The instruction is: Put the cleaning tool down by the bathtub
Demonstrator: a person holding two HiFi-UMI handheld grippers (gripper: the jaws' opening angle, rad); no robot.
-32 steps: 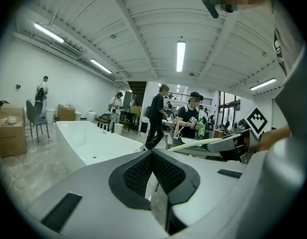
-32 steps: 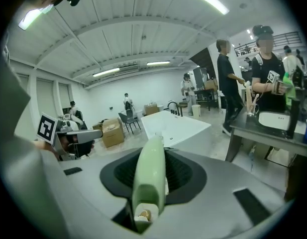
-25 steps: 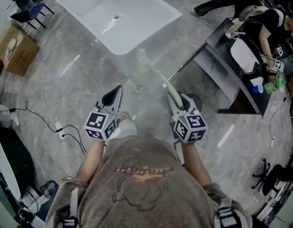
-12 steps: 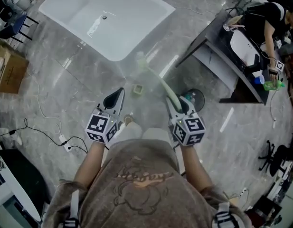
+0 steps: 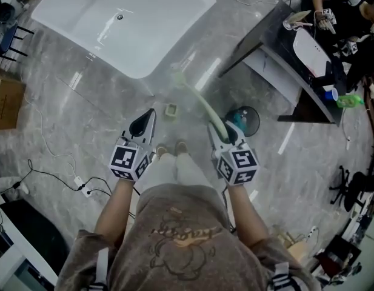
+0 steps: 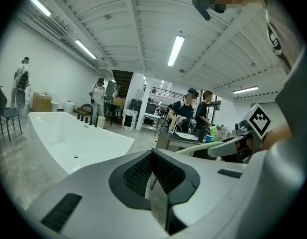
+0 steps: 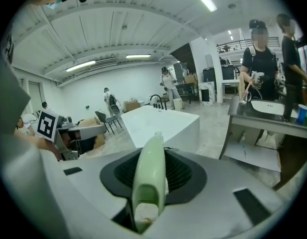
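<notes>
Jaws of the right gripper (image 5: pixel 226 132) pinch the green cleaning tool (image 5: pixel 202 105). Its long handle points at the near corner of the white bathtub (image 5: pixel 123 23). Only the head view shows the tool's far end, close to that corner. The right gripper view shows just the handle squeezed tight, with the bathtub behind it. The left gripper (image 5: pixel 143 126), back from the bathtub, has its jaws pressed together on nothing.

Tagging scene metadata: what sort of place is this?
Probably an open test hall, not a home bathroom: white freestanding bathtub on grey marble-look floor, dark counter with white basin, loose cables.
</notes>
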